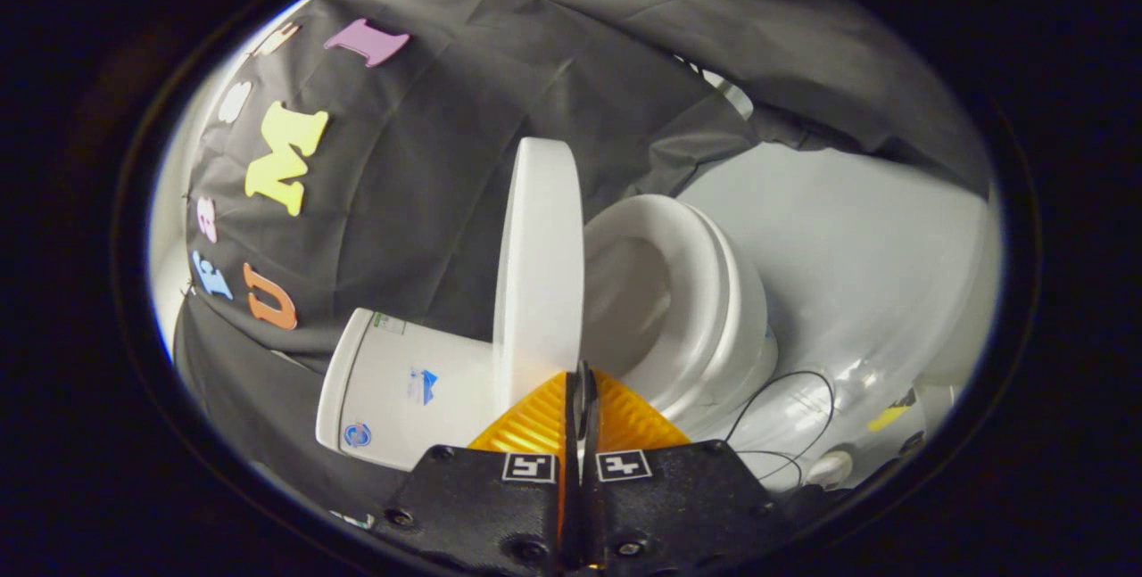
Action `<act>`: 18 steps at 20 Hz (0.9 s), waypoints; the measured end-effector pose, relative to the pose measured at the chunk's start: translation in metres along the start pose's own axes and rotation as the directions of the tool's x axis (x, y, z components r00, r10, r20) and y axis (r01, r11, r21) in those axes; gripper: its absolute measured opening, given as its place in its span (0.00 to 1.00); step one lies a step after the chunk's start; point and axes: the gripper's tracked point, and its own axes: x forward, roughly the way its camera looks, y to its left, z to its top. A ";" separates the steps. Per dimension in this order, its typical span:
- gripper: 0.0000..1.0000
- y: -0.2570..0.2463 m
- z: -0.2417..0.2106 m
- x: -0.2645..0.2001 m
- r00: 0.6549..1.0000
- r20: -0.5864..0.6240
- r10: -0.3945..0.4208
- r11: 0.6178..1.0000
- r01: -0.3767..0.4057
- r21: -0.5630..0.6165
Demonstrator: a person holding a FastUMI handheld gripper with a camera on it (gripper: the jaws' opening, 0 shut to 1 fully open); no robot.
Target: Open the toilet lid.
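We see the gripper point(580, 381) at the bottom centre of the frame, its two fingers brought almost together with only a thin dark slit between them. The edge of the toilet lid point(538, 274) sits right at their tips, but we cannot tell whether the fingers pinch it or merely touch it.

The lid is raised, standing well apart from the seat point(691, 292) (the whole scene looks rolled sideways in this view). It fills the centre of the frame, rising from the fingertips toward the middle top. The seat and the bowl point(740, 354) lie just right of the lid, their opening showing between lid and rim.

To the lower left of the lid we see the tank point(401, 390), with small stickers on its face. Behind it, dark cloth point(428, 167) covers the left and top of the frame. The pale floor point(848, 247) takes the right side, and thin black cables point(790, 408) loop across it at the lower right, beside the bowl.
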 end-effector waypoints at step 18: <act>0.04 0.062 -0.005 -0.012 0.997 0.065 -0.034 0.985 0.045 -0.166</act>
